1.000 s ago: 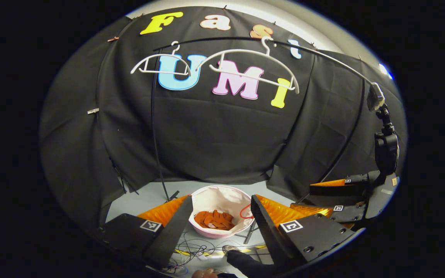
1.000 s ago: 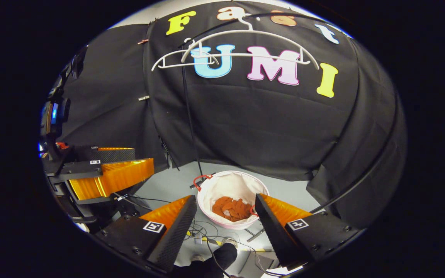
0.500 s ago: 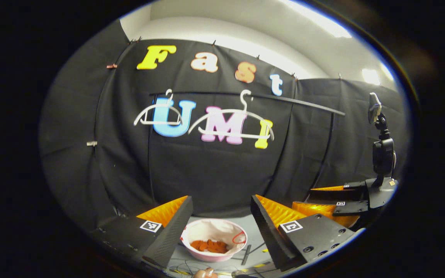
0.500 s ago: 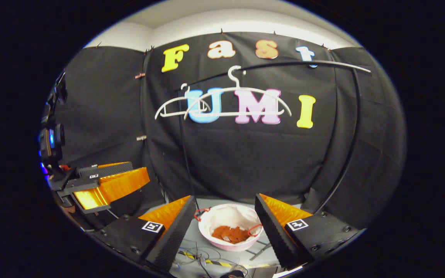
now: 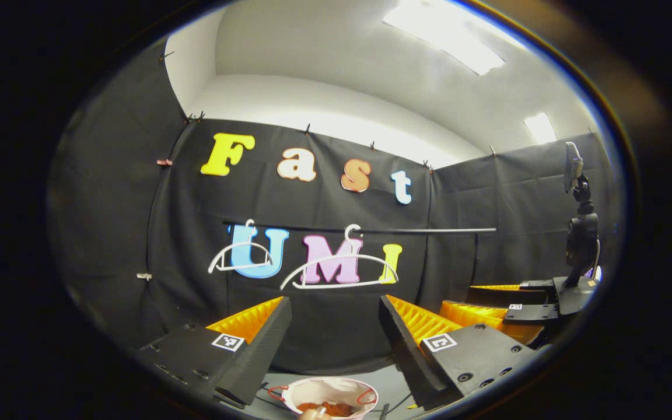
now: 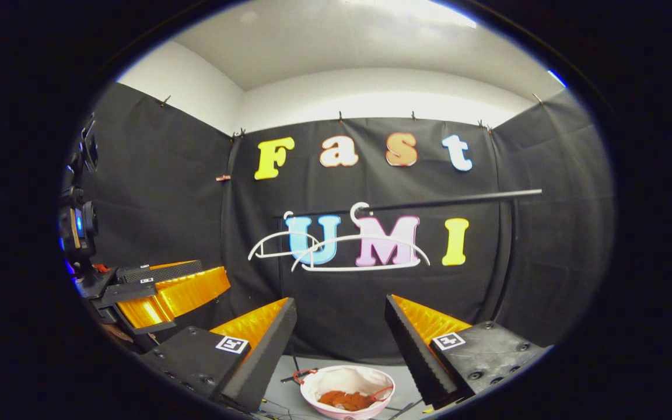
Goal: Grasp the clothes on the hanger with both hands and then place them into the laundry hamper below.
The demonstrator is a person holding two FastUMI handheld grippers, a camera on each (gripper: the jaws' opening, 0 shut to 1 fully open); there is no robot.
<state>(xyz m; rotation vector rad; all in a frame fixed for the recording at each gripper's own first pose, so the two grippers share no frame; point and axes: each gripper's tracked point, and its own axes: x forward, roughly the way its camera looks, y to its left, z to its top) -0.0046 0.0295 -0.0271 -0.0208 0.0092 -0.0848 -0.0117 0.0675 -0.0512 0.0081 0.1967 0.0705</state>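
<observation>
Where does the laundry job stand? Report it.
Done: the reddish clothes lie in the laundry hamper, and both hangers on the rail are bare. In hand: nothing; the left gripper and right gripper are open. Left: nothing visible.

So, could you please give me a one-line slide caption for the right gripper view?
Open right gripper faces two bare white hangers on the rail, orange clothes in the hamper below.
</observation>
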